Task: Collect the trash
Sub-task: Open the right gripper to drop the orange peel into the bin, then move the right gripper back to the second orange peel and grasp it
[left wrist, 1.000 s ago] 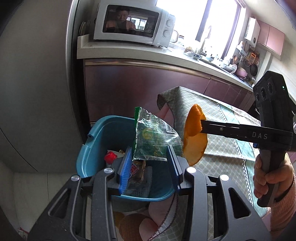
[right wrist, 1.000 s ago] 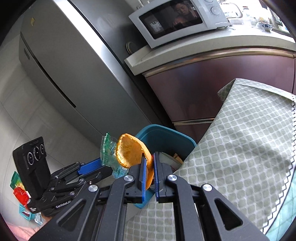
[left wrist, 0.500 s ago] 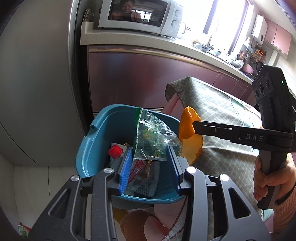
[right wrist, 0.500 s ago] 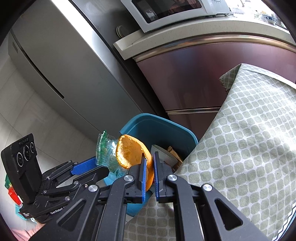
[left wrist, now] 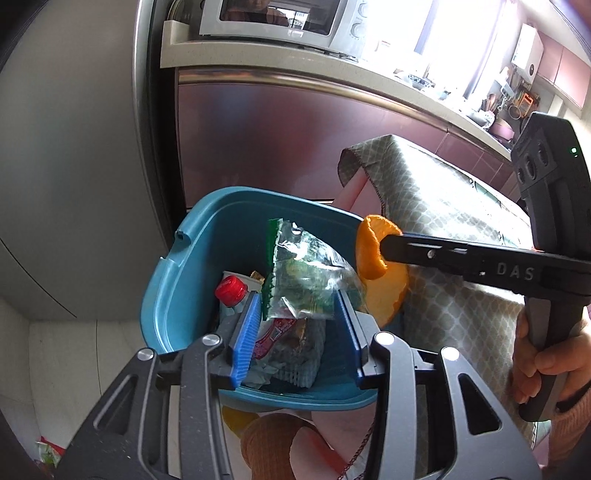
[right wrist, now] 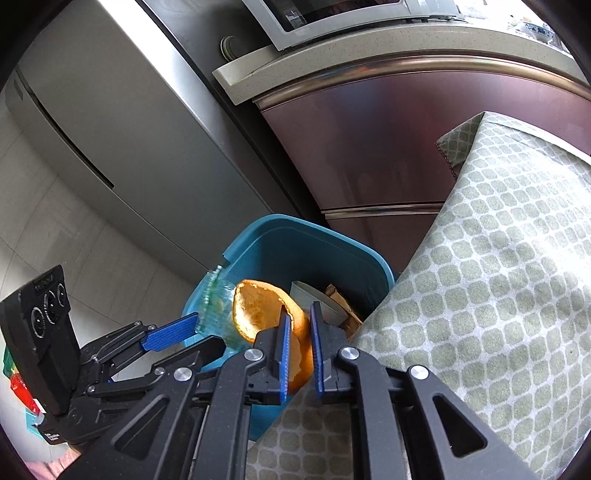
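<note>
A blue trash bin (left wrist: pixel 192 273) stands on the floor beside the table, with a red-capped bottle (left wrist: pixel 231 291) and wrappers inside; it also shows in the right wrist view (right wrist: pixel 295 243). My left gripper (left wrist: pixel 299 314) is shut on a crumpled green and clear plastic wrapper (left wrist: pixel 306 280) and holds it over the bin's opening. My right gripper (right wrist: pixel 298 332) is shut on an orange peel (right wrist: pixel 258 306), held at the bin's right rim next to the wrapper. The peel also shows in the left wrist view (left wrist: pixel 384 288).
A table with a green patterned cloth (right wrist: pixel 498 295) hangs right beside the bin. A steel fridge (right wrist: pixel 129 129) and maroon cabinets (left wrist: pixel 295 144) under a counter with a microwave (left wrist: pixel 280 18) stand behind. Bits of trash lie on the floor at lower left (right wrist: pixel 18 384).
Both grippers have moved forward and down toward the bin. The wrapper and the peel now hang over its opening, and more of the bin's inside shows.
</note>
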The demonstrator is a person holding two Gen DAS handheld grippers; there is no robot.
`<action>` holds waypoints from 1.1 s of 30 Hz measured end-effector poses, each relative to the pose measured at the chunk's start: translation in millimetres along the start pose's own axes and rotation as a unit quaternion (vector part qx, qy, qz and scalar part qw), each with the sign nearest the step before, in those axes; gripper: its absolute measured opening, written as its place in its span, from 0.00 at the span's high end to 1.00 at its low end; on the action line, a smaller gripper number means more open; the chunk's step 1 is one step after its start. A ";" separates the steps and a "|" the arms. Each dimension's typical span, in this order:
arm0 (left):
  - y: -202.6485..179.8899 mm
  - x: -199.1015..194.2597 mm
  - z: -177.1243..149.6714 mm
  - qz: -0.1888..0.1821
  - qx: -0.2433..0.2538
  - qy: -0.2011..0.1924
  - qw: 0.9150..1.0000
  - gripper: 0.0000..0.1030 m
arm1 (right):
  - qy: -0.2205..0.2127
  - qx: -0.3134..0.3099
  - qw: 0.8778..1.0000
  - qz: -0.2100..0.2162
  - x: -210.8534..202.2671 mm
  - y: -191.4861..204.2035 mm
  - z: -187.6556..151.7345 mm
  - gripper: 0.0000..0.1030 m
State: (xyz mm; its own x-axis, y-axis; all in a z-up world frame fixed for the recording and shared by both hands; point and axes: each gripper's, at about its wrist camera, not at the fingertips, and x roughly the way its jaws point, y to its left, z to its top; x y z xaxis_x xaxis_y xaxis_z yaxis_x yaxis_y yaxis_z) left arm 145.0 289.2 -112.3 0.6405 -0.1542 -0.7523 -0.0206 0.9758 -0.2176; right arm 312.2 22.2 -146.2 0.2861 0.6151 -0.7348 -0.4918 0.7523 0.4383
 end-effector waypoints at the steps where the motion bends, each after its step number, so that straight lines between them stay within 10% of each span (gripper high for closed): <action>1: 0.7 0.8 -1.0 0.000 -0.001 0.002 1.000 0.61 | -0.001 0.001 1.000 0.001 0.0 -0.3 -0.1 0.88; 13: -4.1 -0.4 -6.5 -0.005 0.004 -0.002 1.000 0.57 | -0.019 -0.003 1.000 0.015 -22.3 -3.0 -8.7 0.81; 20: -21.1 -29.1 -11.7 -0.026 0.030 -0.051 0.998 0.43 | -0.061 -0.033 0.998 -0.014 -80.0 -7.3 -32.3 0.61; 33: -61.5 -61.5 -25.3 -0.027 0.073 -0.085 0.993 0.18 | -0.147 0.074 0.961 -0.221 -222.4 -121.2 -106.0 0.43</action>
State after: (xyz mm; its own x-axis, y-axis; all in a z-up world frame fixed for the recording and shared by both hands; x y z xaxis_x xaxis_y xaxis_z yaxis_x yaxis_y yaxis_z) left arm 87.4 234.7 -68.4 0.7589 -0.1899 -0.6229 0.1205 0.9810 -0.1523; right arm 221.0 -230.8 -90.9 0.6705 0.2522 -0.6977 -0.1535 0.9673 0.2021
